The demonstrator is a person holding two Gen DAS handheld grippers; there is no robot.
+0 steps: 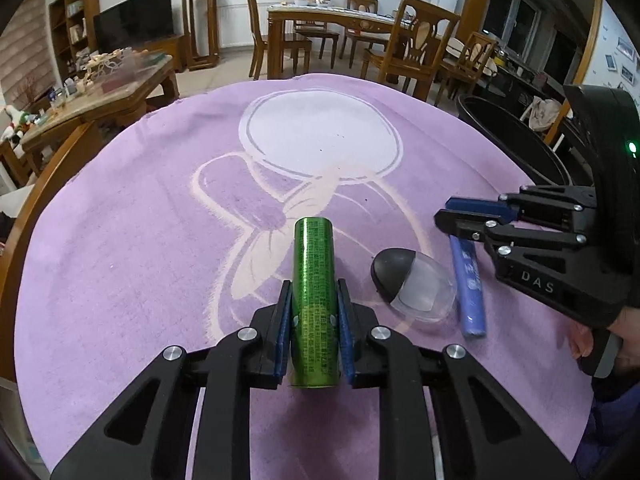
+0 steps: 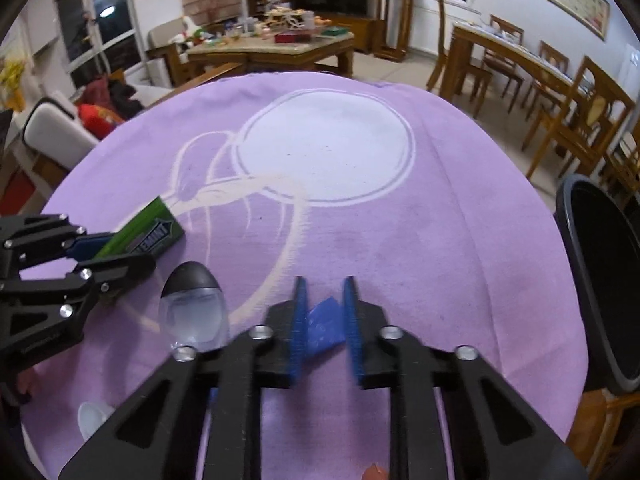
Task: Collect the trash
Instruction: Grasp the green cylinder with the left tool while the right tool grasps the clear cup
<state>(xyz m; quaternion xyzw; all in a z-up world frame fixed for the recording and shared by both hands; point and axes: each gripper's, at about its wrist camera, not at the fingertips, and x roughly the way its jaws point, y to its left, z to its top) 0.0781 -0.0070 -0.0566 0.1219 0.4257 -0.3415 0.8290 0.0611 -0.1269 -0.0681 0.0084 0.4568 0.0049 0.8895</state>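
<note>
**Left wrist view: both claws down on the litter**

From the left wrist view, the left gripper [image 1: 313, 316] has its blue pads pinched against the sides of a green pack [image 1: 313, 304] lying on the purple cloth [image 1: 120, 240]; the right-hand camera shows its printed label. Just beside it rests a clear oval bottle with a black cap [image 1: 412, 286], and past that a slim blue-violet wrapper [image 1: 470, 288] lies flat. The right gripper [image 1: 448, 212] has its tips set over the far end of that wrapper, and its own camera shows blue material [image 2: 325, 326] between the pads, which stand pressed together on it. A black bin [image 2: 600, 280] stands at the table's right edge, apart from all three pieces.
</note>
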